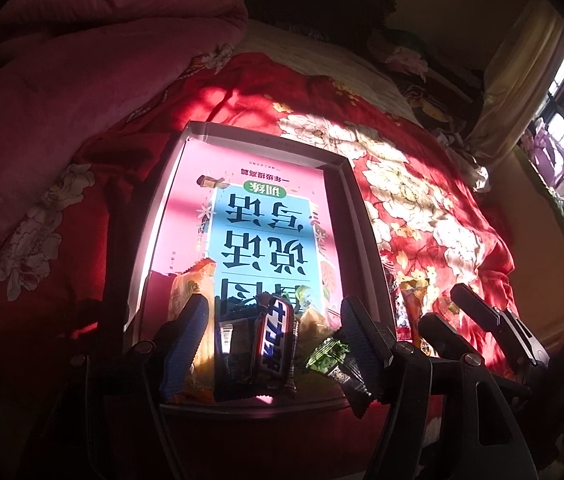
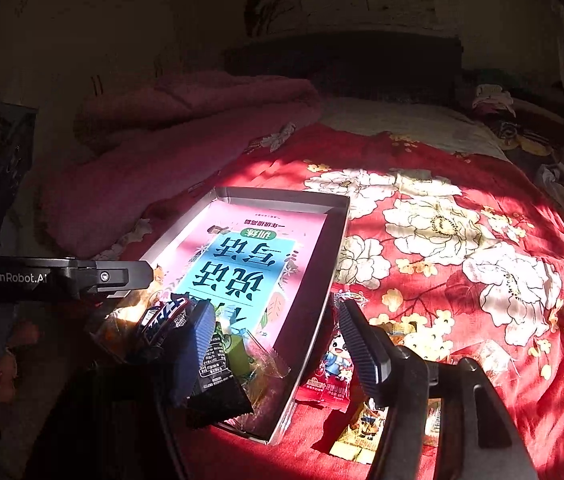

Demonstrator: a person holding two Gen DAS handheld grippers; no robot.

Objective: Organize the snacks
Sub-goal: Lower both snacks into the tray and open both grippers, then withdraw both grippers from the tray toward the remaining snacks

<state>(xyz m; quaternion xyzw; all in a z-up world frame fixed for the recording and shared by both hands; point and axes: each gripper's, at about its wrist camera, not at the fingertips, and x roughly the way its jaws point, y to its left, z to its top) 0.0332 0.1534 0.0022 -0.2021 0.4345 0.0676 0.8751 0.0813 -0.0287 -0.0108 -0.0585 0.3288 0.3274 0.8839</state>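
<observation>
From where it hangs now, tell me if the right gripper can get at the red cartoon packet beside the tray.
Probably yes. The right gripper is open, and the red cartoon packet lies on the bedspread just outside the tray wall, between its fingers, uncovered.

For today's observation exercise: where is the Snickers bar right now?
In the left wrist view the Snickers bar lies inside the box at its near end, between the open left gripper fingers, beside the green-wrapped candy.
</observation>
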